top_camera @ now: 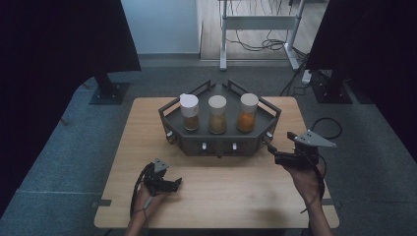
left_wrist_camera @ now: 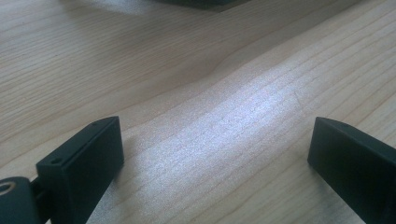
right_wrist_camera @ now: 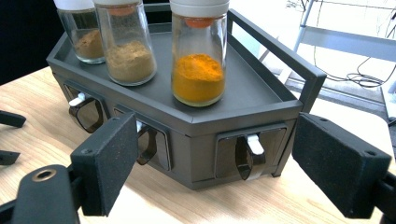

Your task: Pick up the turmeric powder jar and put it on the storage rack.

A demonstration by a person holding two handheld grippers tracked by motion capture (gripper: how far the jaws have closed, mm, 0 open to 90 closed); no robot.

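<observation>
Open and empty, right gripper (right_wrist_camera: 210, 163) faces the drawer handle (right_wrist_camera: 247, 156) at twelve o'clock; approaching crooked, it may nudge the rack (right_wrist_camera: 201, 123), toppling jars. Left gripper (left_wrist_camera: 215, 163) rests open, empty.

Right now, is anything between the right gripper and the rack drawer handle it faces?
Nothing visible. The right gripper, jaws open and empty, looks straight at the white drawer handle on the spice rack, with bare table between them.

A light wooden table (top_camera: 147, 147) stands on grey carpet (top_camera: 59, 147). Directly on it sits a dark angular rack (top_camera: 219, 140), toward the far edge, carrying three spice jars (top_camera: 217, 114).
</observation>
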